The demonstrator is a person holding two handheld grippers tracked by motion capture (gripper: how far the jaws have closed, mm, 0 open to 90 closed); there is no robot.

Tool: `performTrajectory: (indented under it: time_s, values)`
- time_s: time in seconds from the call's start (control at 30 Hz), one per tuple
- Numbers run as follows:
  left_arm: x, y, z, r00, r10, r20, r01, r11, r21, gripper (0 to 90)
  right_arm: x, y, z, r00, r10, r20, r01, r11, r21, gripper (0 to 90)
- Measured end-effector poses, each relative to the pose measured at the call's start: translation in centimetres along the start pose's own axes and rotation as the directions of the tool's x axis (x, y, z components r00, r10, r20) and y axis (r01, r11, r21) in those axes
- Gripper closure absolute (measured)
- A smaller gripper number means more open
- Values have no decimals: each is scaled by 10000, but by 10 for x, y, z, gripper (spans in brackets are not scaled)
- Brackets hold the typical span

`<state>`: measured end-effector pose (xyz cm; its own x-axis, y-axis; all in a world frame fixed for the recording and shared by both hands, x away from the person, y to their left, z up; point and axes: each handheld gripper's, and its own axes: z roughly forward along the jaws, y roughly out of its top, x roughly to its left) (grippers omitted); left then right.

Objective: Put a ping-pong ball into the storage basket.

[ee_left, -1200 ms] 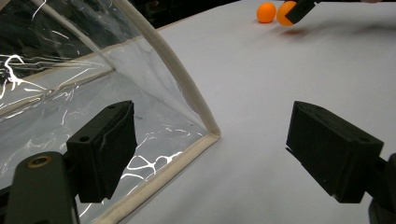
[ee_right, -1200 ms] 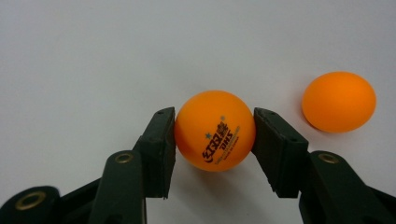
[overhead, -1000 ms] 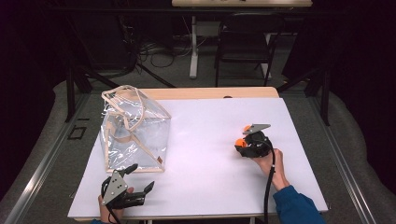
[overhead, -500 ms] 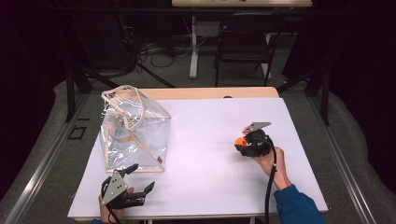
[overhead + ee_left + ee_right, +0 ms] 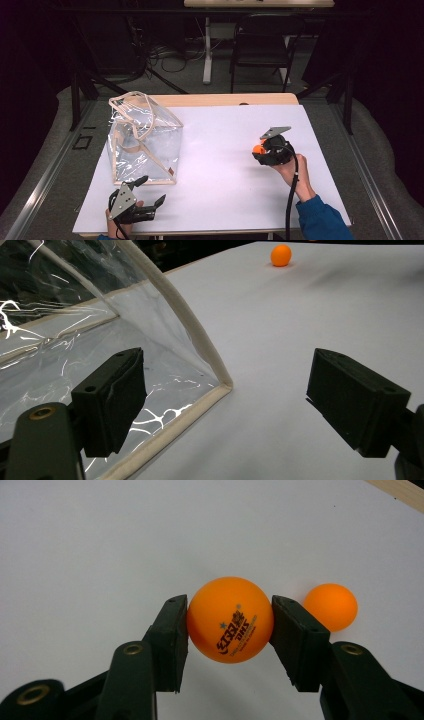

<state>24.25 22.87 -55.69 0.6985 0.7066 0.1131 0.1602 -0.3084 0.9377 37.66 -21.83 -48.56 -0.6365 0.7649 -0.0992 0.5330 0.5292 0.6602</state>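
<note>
Orange ball (image 5: 230,619) sits clenched between the right gripper (image 5: 230,630) jaws above the white table (image 5: 225,165), a second ball (image 5: 331,606) just beside. Left gripper (image 5: 225,405) hangs released near the clear bag (image 5: 142,137).

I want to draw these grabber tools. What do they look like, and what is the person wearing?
Both are black. The left gripper has a grey three-cornered plate on top and two chunky black block jaws with brass-coloured rivets. The right gripper has the same jaws, rivets and plate, plus a black cable trailing back. The person wears a blue sleeve.
</note>
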Motion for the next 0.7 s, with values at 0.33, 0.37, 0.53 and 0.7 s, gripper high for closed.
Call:
performTrajectory:
  time_s: [0.33,0.37,0.53,0.7]
  values:
    - [0,0,0,10000,23,12,-23,10000,30,158,1,9,-6,9998,-211,15,211,9997,88,505]
    - [0,0,0,10000,29,2,-29,10000,14,158,1,9,-6,9998,-211,15,211,9997,88,505]
    - [0,0,0,10000,30,20,-30,10000,-10,158,1,15,-9,9995,-299,-86,300,9994,149,505]
    - [0,0,0,10000,28,33,-28,10000,-14,158,1,19,-12,9993,-279,-228,282,9995,109,505]
